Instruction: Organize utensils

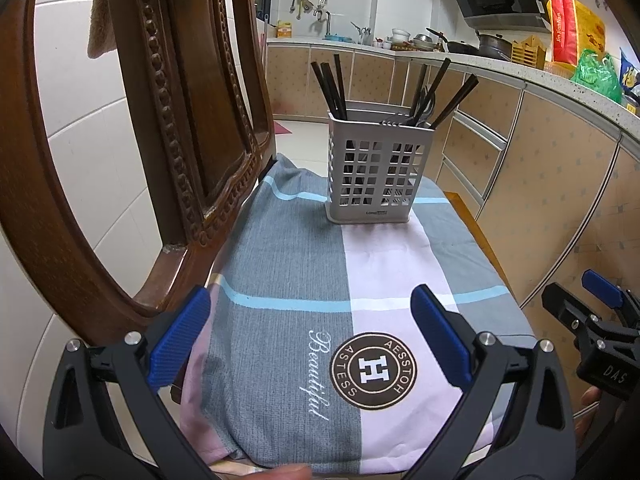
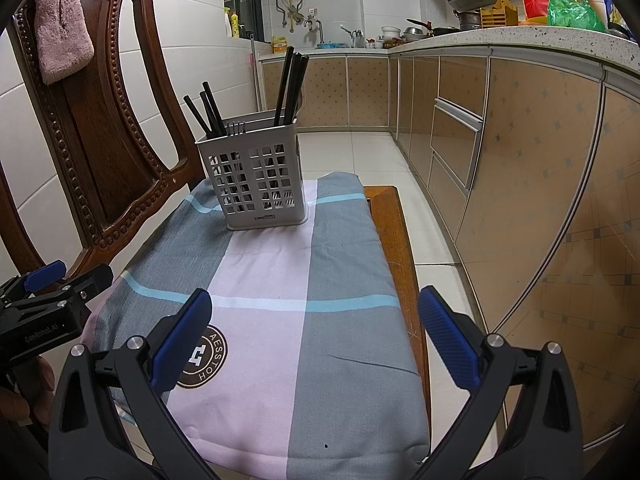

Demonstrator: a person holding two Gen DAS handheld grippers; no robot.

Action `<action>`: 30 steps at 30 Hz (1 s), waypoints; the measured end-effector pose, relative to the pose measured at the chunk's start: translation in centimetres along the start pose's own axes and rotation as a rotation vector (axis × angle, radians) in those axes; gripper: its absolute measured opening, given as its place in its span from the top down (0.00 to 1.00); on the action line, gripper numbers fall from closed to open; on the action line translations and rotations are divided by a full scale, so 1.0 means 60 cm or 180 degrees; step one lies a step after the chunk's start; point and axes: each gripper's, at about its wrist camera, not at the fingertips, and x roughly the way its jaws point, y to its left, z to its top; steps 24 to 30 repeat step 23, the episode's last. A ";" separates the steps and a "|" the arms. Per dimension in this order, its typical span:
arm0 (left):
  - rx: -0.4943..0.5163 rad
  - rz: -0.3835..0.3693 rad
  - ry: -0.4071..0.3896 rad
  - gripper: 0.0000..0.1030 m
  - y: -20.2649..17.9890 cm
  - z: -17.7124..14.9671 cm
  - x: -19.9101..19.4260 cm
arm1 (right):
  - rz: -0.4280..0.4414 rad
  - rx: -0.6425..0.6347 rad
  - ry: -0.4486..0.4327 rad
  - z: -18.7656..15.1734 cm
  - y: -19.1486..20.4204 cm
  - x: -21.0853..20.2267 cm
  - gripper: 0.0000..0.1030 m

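Observation:
A grey slotted utensil holder (image 1: 376, 168) stands at the far end of a chair seat covered by a checked cloth (image 1: 304, 272). Black chopsticks (image 1: 330, 88) lean in its left compartment; more chopsticks and a fork (image 1: 440, 96) sit in the right one. The holder also shows in the right wrist view (image 2: 258, 182), with chopsticks (image 2: 292, 84) and fork tines (image 2: 237, 128). My left gripper (image 1: 310, 344) is open and empty over the cloth's near end. My right gripper (image 2: 316, 346) is open and empty over the cloth's near right part; it also shows at the right edge of the left wrist view (image 1: 592, 308).
The carved wooden chair back (image 1: 168, 120) rises on the left, with a pink towel (image 2: 60, 28) hung on it. Kitchen cabinets (image 2: 520, 160) and a cluttered countertop (image 1: 500, 56) run along the right. Tiled floor (image 2: 368, 160) lies beyond the seat.

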 end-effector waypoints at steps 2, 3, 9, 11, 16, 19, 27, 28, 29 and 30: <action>-0.0001 -0.0003 -0.0005 0.04 0.000 0.000 -0.001 | 0.0004 -0.0011 -0.0003 0.000 0.000 0.000 0.03; 0.0001 -0.0009 -0.0005 0.04 0.000 0.000 -0.001 | 0.0005 -0.0015 -0.0004 0.000 0.000 -0.001 0.03; 0.0008 -0.0002 -0.0055 0.04 -0.001 -0.001 -0.008 | 0.0011 -0.0018 0.0000 -0.002 0.000 0.000 0.03; -0.0004 -0.0020 -0.0055 0.04 -0.002 -0.002 -0.010 | 0.0011 -0.0020 -0.0003 -0.002 0.000 -0.001 0.03; -0.0021 -0.0036 -0.0029 0.04 0.001 -0.001 -0.010 | 0.0014 -0.0018 -0.0003 -0.002 0.000 0.000 0.03; -0.0019 -0.0035 -0.0028 0.04 0.002 0.000 -0.009 | 0.0013 -0.0021 -0.0009 -0.003 0.000 0.000 0.03; -0.0018 -0.0032 -0.0018 0.04 0.001 0.002 -0.008 | 0.0012 -0.0023 -0.0009 -0.003 0.000 -0.001 0.03; -0.0018 -0.0032 -0.0018 0.04 0.001 0.002 -0.008 | 0.0012 -0.0023 -0.0009 -0.003 0.000 -0.001 0.03; -0.0018 -0.0032 -0.0018 0.04 0.001 0.002 -0.008 | 0.0012 -0.0023 -0.0009 -0.003 0.000 -0.001 0.03; -0.0018 -0.0032 -0.0018 0.04 0.001 0.002 -0.008 | 0.0012 -0.0023 -0.0009 -0.003 0.000 -0.001 0.03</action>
